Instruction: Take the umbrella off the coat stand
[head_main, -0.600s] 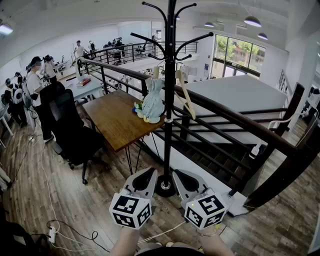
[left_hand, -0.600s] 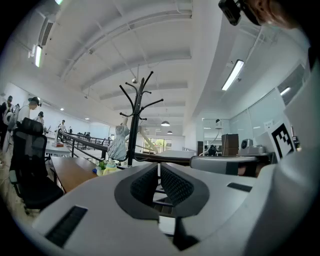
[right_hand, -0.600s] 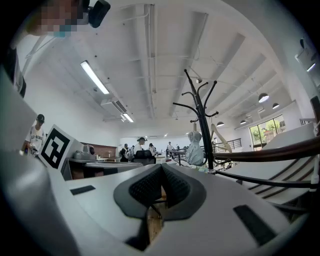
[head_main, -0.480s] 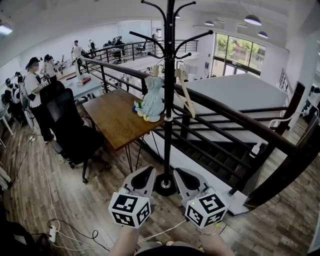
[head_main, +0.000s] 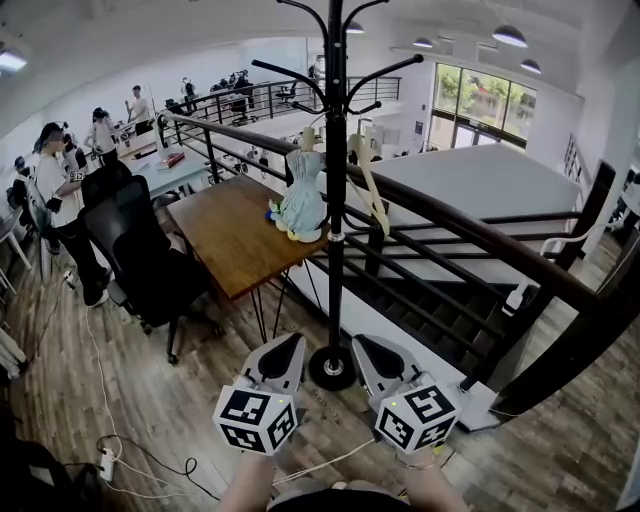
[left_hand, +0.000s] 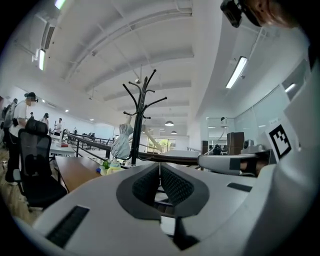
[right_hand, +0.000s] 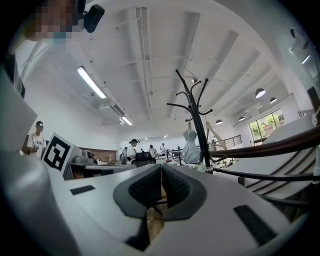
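Observation:
A black coat stand (head_main: 334, 200) rises from a round base (head_main: 332, 368) on the wooden floor straight ahead. A folded pale blue umbrella (head_main: 302, 200) hangs by its handle from a low hook on the stand's left side. A wooden hanger (head_main: 372, 186) hangs on the right side. My left gripper (head_main: 288, 346) and right gripper (head_main: 362, 347) sit side by side near the base, well short of the umbrella, both shut and empty. The left gripper (left_hand: 159, 165) sees the umbrella (left_hand: 121, 142) far ahead; the right gripper (right_hand: 161, 167) sees the umbrella (right_hand: 190, 147) too.
A wooden table (head_main: 235, 240) stands just behind the stand, with a black office chair (head_main: 140, 260) to its left. A dark railing (head_main: 470, 235) guards a stairwell on the right. Cables (head_main: 120, 455) lie on the floor. Several people (head_main: 50, 190) stand at far left.
The head view has shifted slightly, so the stand sits a little higher and more central. Both grippers remain shut, side by side. A person at the left has stepped further left.

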